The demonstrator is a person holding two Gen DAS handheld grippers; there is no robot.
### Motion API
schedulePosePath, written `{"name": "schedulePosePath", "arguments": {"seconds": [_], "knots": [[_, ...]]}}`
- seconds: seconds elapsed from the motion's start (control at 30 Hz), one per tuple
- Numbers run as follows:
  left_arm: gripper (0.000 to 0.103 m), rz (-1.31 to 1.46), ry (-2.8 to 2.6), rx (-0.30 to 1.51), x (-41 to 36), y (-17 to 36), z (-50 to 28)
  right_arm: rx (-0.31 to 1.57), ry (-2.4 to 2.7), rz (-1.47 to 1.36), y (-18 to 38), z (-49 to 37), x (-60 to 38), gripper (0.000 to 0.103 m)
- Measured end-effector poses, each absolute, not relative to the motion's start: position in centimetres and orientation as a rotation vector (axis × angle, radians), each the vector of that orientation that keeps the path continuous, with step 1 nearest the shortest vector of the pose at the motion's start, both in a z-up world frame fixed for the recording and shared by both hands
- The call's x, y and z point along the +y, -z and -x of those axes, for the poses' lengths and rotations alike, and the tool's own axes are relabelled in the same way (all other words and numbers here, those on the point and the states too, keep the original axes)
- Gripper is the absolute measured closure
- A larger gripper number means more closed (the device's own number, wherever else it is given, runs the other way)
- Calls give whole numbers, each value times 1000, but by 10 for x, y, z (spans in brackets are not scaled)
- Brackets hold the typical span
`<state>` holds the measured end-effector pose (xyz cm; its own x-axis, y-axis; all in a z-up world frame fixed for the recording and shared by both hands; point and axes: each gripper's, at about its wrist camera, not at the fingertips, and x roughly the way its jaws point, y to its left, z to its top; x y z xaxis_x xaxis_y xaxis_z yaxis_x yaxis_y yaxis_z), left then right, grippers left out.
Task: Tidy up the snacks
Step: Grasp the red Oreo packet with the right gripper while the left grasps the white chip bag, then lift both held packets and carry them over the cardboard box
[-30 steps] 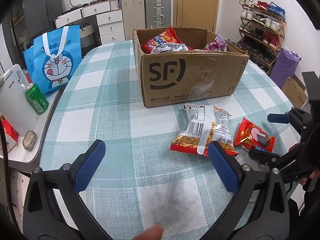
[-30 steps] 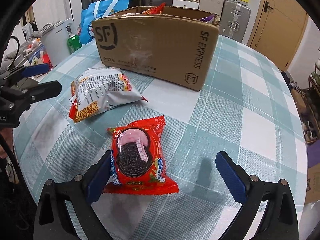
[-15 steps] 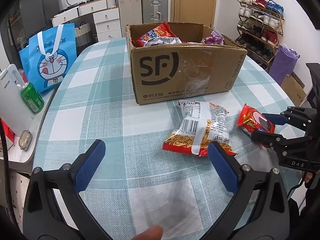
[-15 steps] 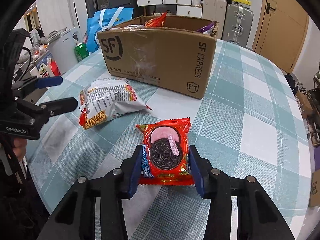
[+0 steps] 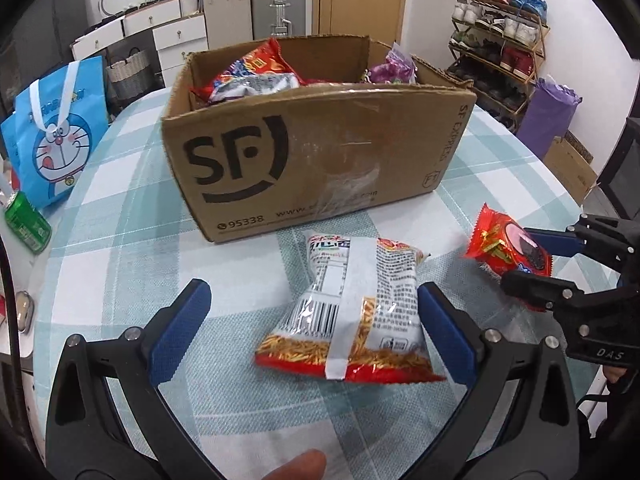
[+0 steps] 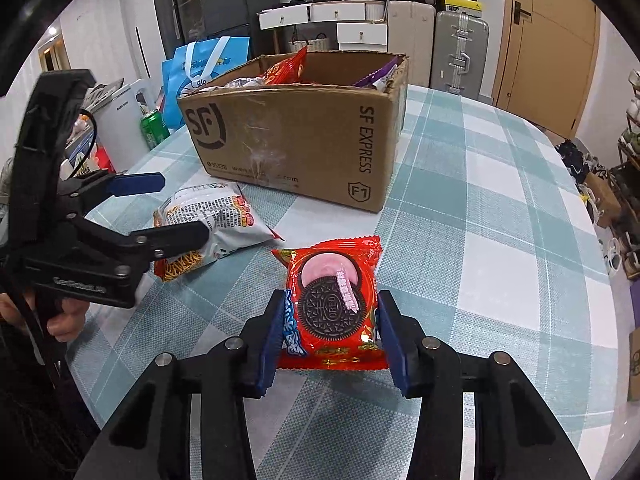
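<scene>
**Right claw grips the cookie pack, left claw straddles the noodle-snack bag**

The right claw (image 6: 328, 320) is clamped on the red Oreo pack (image 6: 334, 304), blue pads pressing in on both side edges, pack face-up with the cookie picture toward the camera. From the left wrist view that same pack (image 5: 506, 246) looks raised a touch off the checked bench (image 5: 120, 240), though the fisheye makes that hard to call.

Over to the left claw (image 5: 312, 332): jaws spread wide, angled down at the bench, one pad on either side of the silver-and-red snack bag (image 5: 352, 312). The bag sits closer to the right-hand pad and may be brushing it; on the other side there is a clear gap, so no grip here. The bag lies flat, printed back up, barcode showing. A fingertip (image 5: 296, 466) pokes into the bottom of that view.

Behind both snacks stands the open cardboard SF box (image 5: 320, 148), already holding a red packet (image 5: 256, 68) and a purple one (image 5: 394, 68). The snack bag lies just in front of the box's long wall, the Oreo pack off toward its corner.

At the bench's far edge: a blue cartoon tote (image 5: 56, 132) and a green can (image 5: 26, 222).
</scene>
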<state>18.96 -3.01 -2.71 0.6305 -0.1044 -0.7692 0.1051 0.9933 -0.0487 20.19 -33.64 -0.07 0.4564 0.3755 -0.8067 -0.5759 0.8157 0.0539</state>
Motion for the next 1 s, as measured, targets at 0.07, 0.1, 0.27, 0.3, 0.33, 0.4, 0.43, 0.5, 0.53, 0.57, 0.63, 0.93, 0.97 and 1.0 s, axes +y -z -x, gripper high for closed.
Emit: {"name": "schedulePosePath", "arguments": {"seconds": [0.07, 0.1, 0.27, 0.3, 0.33, 0.4, 0.43, 0.5, 0.53, 0.57, 0.63, 0.93, 0.97, 1.0], "knots": [[1, 1, 131, 901, -33, 31, -194, 924, -593, 236, 0, -202, -337, 58], [1, -3, 135, 910, -34, 34, -195, 924, -592, 233, 0, -202, -338, 58], [8, -26, 163, 937, -42, 45, -199, 925, -592, 231, 0, -202, -338, 58], [16, -20, 181, 942, -43, 47, -199, 924, -594, 231, 0, -202, -338, 58], [24, -16, 194, 949, -44, 48, -199, 922, -594, 231, -1, -201, -338, 58], [25, -12, 198, 955, -46, 50, -199, 918, -597, 232, -1, -200, -338, 58], [27, -4, 200, 938, -45, 50, -198, 917, -598, 231, -2, -200, -338, 58], [30, -2, 212, 921, -46, 50, -195, 913, -598, 228, -3, -199, -338, 58], [32, -4, 214, 917, -46, 50, -193, 913, -598, 227, -3, -199, -339, 58], [33, -6, 214, 910, -46, 50, -192, 913, -597, 227, -4, -199, -339, 58], [38, -3, 207, 897, -47, 50, -190, 910, -595, 226, -5, -198, -339, 58], [39, 13, 212, 848, -37, 34, -168, 897, -600, 217, -9, -196, -339, 58], [39, 12, 210, 839, -37, 31, -166, 893, -602, 214, -10, -196, -339, 58], [39, 11, 208, 830, -35, 28, -163, 888, -603, 210, -11, -196, -340, 58]]}}
